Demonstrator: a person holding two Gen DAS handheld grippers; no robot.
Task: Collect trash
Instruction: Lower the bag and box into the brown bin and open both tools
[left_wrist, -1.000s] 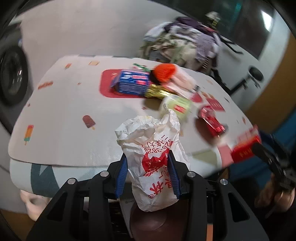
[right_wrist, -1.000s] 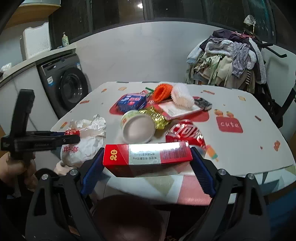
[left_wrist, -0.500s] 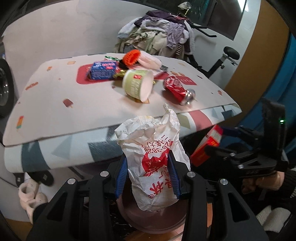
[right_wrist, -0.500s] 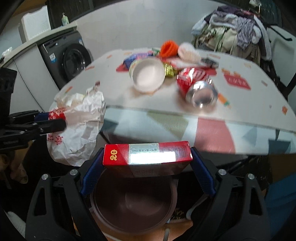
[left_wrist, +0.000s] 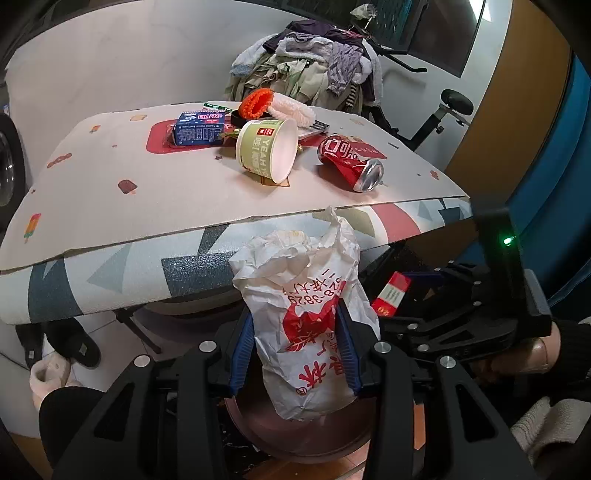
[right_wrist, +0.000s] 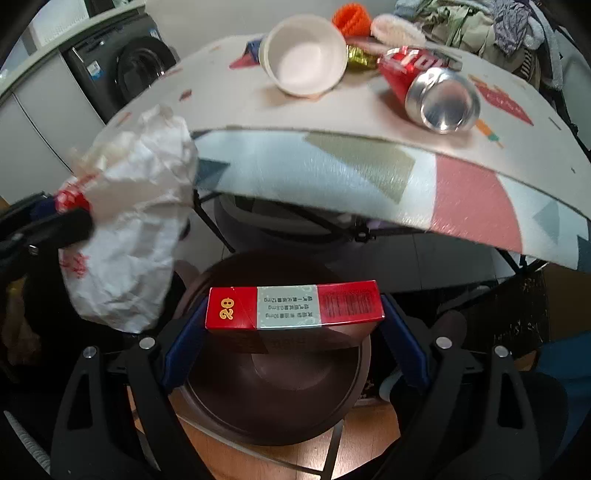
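Observation:
My left gripper (left_wrist: 295, 349) is shut on a crumpled white paper bag (left_wrist: 306, 317) with red print, held below the table edge over a dark brown round bin (left_wrist: 295, 435). My right gripper (right_wrist: 293, 334) is shut on a red cigarette box (right_wrist: 295, 306), pinched at both ends, directly above the same bin (right_wrist: 273, 402). The bag (right_wrist: 125, 229) hangs to the left of the box in the right wrist view. The box (left_wrist: 391, 293) shows at the right in the left wrist view.
On the table (left_wrist: 129, 218) lie a tipped green paper cup (left_wrist: 266, 149), a crushed red can (left_wrist: 351, 162), a blue box (left_wrist: 199, 131), an orange item (left_wrist: 256, 103) and a white brush (left_wrist: 291, 110). Clothes (left_wrist: 314, 70) pile behind. A washing machine (right_wrist: 140, 70) stands at the left.
Both grippers have come down from table height to below the table edge, each keeping its item. The bin now fills the space under the red box and the bag.

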